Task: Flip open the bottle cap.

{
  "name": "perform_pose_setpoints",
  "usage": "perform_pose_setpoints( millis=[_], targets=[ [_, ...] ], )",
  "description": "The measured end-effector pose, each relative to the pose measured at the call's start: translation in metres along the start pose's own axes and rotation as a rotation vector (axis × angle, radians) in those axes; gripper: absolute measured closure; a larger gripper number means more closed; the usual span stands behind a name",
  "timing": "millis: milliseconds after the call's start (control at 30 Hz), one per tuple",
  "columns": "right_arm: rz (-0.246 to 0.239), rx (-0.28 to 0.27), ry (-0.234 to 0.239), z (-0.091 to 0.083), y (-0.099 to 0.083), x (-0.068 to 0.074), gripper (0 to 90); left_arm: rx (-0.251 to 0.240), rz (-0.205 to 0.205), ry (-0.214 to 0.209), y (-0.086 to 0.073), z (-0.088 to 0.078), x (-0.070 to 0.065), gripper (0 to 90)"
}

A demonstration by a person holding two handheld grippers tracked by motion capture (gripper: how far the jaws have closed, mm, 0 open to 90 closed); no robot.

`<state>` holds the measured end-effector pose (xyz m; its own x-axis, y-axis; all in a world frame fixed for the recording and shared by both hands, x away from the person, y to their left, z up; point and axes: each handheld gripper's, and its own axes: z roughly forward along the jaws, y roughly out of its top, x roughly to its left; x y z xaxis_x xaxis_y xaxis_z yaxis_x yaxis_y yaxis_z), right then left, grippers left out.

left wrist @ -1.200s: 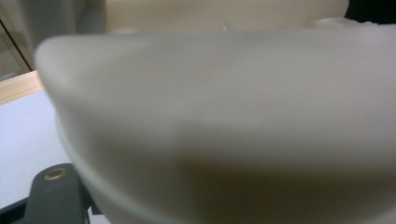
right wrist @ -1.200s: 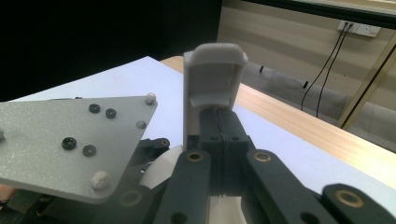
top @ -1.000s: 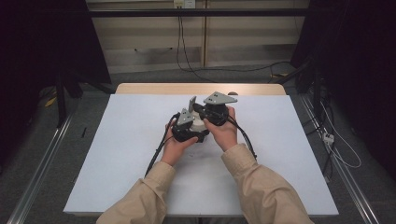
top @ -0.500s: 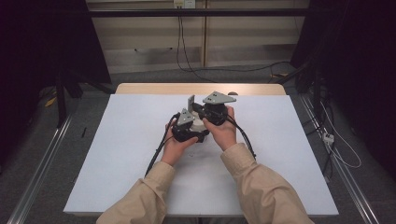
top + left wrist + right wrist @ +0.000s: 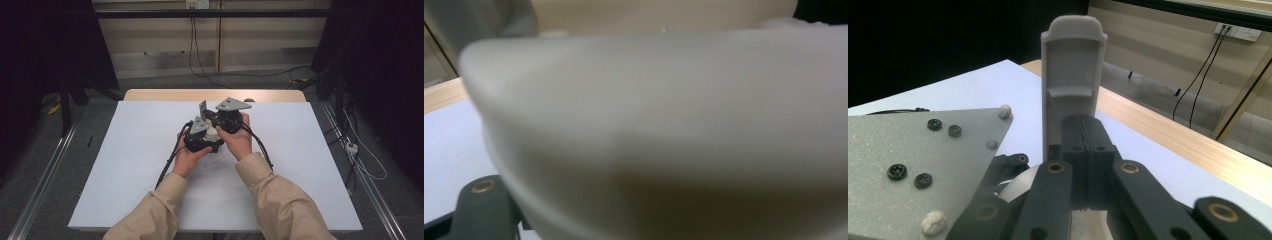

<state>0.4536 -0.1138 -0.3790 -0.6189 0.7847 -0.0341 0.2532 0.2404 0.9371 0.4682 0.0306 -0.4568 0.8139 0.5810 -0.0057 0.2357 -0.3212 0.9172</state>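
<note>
The white table (image 5: 125, 165) spreads widest, a wooden strip (image 5: 215, 95) along its far edge; both forearms in beige sleeves (image 5: 280, 200) come in from the near side and meet over the middle of it. The left gripper (image 5: 201, 137) and the right gripper (image 5: 222, 119) sit close together, almost touching, each topped by a grey three-cornered plate (image 5: 913, 165). In the right gripper view the black jaws are pressed together, and a grey plastic piece (image 5: 1074, 85) stands upright just beyond their tips; whether they pinch its foot or it merely stands behind them I cannot tell. In the left gripper view a pale rounded form (image 5: 664, 130) sits blurred right up against the lens; the left jaws are hidden, though they appear drawn together.

The grey piece looks like a stiff moulded part, light and hollow-fronted, with thin side walls and a small inner ledge; probably smooth and a little slippery. I judge the thick lower stem the safest hold, flat faces between the pads; the thin rounded top could flex or crack under a hard squeeze.
</note>
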Motion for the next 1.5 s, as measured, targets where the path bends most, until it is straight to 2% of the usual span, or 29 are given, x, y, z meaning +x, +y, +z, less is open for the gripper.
perform_pose_setpoints(
  millis=[267,800,967,1000,1067,1500],
  targets=[
    [0.002,0.003,0.004,0.002,-0.001,-0.001,90.0,0.003,0.01,0.003,0.0,0.0,-0.001,18.6],
    [0.003,0.004,0.012,0.008,-0.002,-0.001,90.0,0.003,0.009,0.001,0.0,0.0,-0.001,18.6],
    [0.001,0.011,0.017,0.01,-0.003,-0.002,90.0,0.0,-0.004,-0.001,0.0,0.0,0.0,18.6],
    [0.001,0.012,0.018,0.01,-0.003,-0.002,90.0,0.0,0.006,0.008,0.0,0.0,0.0,18.6],
    [0.003,0.012,0.02,0.011,-0.003,-0.002,90.0,-0.001,-0.005,-0.003,0.0,0.0,0.0,18.6],
    [0.005,0.021,0.028,0.011,-0.002,-0.004,90.0,-0.001,0.001,0.002,0.0,0.0,0.0,18.7]
  ],
)
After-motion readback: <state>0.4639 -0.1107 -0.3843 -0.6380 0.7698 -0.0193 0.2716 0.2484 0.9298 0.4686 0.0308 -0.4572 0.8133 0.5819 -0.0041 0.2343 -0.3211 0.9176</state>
